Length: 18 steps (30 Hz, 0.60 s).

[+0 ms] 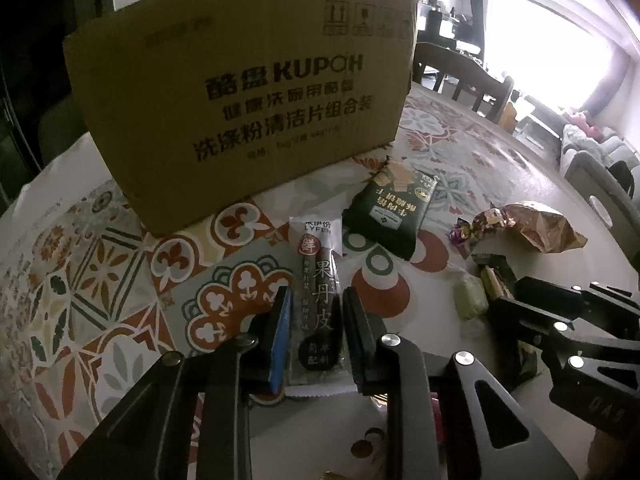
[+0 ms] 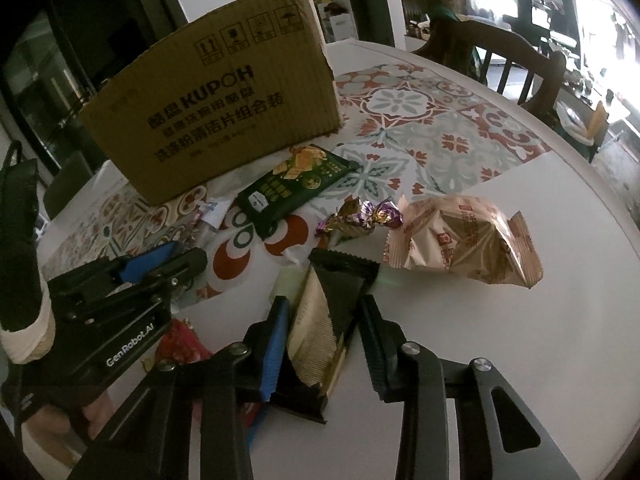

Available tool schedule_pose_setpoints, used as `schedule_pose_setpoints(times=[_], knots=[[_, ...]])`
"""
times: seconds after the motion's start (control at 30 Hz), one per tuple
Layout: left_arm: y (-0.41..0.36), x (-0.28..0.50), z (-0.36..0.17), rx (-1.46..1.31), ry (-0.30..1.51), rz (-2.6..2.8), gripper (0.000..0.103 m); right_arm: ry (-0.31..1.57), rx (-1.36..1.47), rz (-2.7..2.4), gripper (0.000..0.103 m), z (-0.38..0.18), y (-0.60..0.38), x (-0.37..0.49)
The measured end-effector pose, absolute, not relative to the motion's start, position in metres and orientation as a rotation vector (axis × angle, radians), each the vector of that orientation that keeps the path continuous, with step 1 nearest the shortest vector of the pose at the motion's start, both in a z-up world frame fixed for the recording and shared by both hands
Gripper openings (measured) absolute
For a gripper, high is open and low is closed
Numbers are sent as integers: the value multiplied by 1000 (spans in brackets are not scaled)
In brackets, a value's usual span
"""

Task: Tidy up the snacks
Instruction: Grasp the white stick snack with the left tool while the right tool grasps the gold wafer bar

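Observation:
My left gripper point(image 1: 316, 300) is open, its fingers on either side of a long clear fruit-leather snack bar point(image 1: 318, 300) lying on the patterned tablecloth. My right gripper point(image 2: 324, 312) is open around a black-and-gold wafer packet point(image 2: 328, 320) flat on the table. A tall cardboard box point(image 1: 240, 92) stands behind, also in the right wrist view point(image 2: 216, 92). A dark green cracker packet point(image 1: 390, 212) point(image 2: 292, 188), a purple foil candy point(image 2: 360, 216) and a tan pastry bag point(image 2: 460, 236) lie between. The right gripper shows at the left view's right edge point(image 1: 560, 320).
A pale green sweet point(image 1: 472, 296) lies beside the wafer packet. A red wrapper point(image 2: 180, 344) lies under the left gripper's body point(image 2: 120, 300). Wooden chairs point(image 2: 500, 52) stand at the round table's far edge point(image 2: 580, 160).

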<state>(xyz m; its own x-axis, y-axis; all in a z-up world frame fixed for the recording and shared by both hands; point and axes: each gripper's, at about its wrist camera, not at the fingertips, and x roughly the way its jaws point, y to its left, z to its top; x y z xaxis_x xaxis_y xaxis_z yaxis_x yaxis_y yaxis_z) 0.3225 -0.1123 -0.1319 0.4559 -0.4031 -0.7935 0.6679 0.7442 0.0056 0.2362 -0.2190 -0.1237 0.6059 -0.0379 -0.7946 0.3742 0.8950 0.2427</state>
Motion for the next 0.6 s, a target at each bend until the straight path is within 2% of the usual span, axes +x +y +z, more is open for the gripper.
schedule_pose_setpoints(times=[0.6], knots=[[-102,297,-97,312,831,-622,24,861,420,-201,35,-113,-223,227]])
